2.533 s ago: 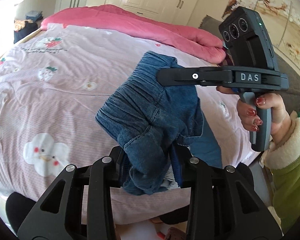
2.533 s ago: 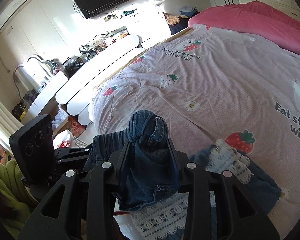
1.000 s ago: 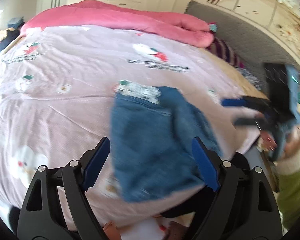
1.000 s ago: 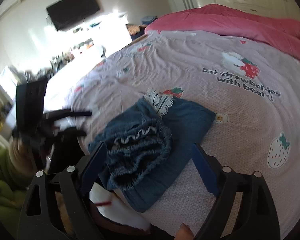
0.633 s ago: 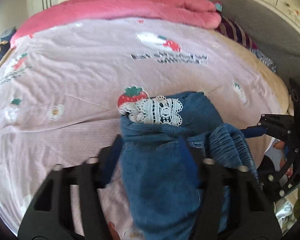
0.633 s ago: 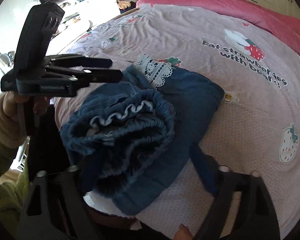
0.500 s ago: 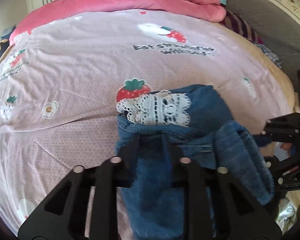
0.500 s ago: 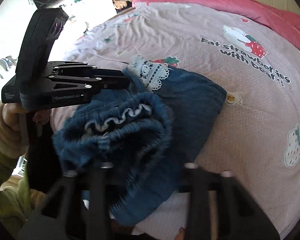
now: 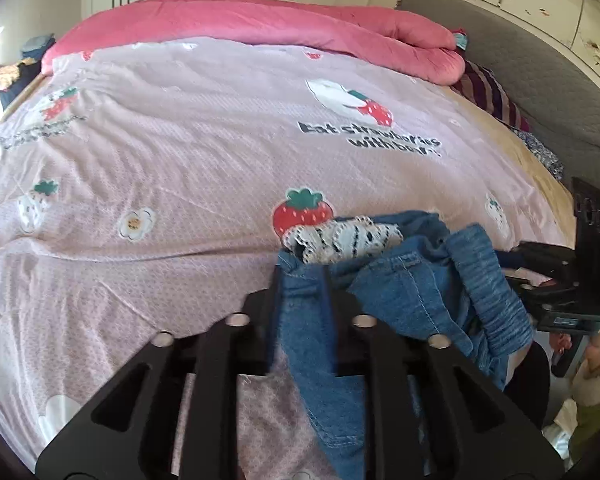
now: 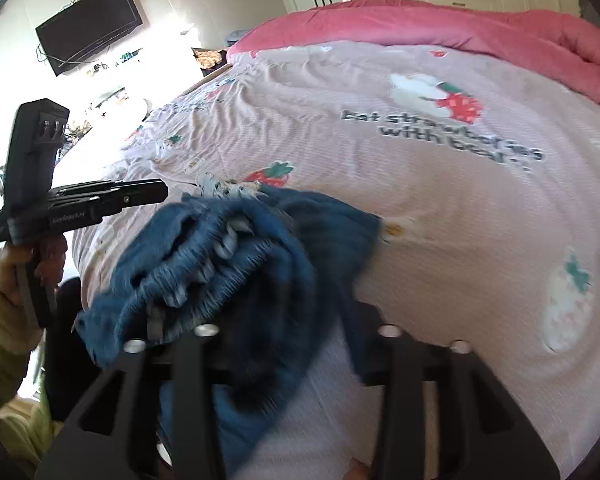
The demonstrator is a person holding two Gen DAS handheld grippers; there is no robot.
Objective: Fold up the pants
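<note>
Small blue denim pants [image 9: 400,280] with a white lace hem [image 9: 340,238] lie bunched near the front edge of the bed. My left gripper [image 9: 302,280] pinches a narrow fold of the denim just below the lace, though its jaws are starting to open. In the right wrist view the gathered waistband [image 10: 228,248] lies between the fingers of my right gripper [image 10: 284,320]. Its jaws are opening and stand apart from the cloth on the right side. The left gripper [image 10: 156,192] shows at the left there, and the right gripper [image 9: 540,272] at the right edge of the left wrist view.
The bed has a pale pink strawberry-print sheet [image 9: 220,140] and a rolled pink duvet [image 9: 260,20] at the far end. A grey padded headboard [image 9: 520,60] runs along the right. A wall television [image 10: 88,16] hangs beyond the bed. A hand [image 10: 12,272] in a green sleeve holds the left gripper.
Both grippers came down open over the pants and shut on them. Since then the right jaws have spread again, while the left still clamps the denim and has moved forward.
</note>
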